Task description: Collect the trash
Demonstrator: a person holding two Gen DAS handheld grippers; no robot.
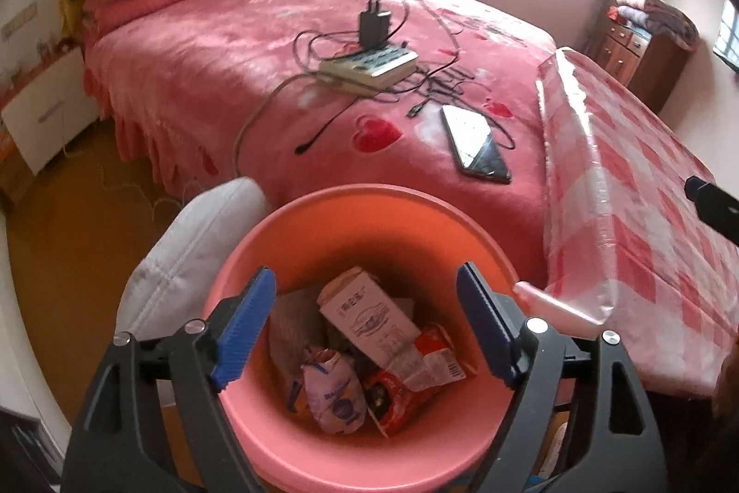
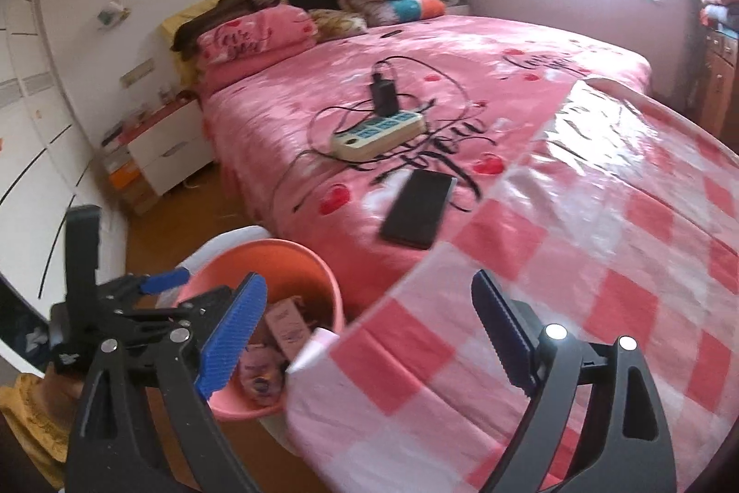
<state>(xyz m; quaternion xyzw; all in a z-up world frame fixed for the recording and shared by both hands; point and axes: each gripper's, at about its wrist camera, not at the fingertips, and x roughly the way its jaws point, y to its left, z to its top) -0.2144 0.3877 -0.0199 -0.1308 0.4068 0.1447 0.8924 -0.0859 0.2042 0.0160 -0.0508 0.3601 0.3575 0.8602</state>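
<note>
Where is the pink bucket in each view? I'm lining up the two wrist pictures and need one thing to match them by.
Left wrist view: the pink bucket fills the lower centre, trash inside, seen between the open left gripper fingers.
Right wrist view: the bucket sits lower left, beside the checkered table's edge, partly behind the right gripper.
Shared landmark: the black phone lying on the pink bed.

The left gripper [image 1: 365,326] hangs open-fingered over the pink bin [image 1: 295,225] of trash [image 1: 369,359].
</note>
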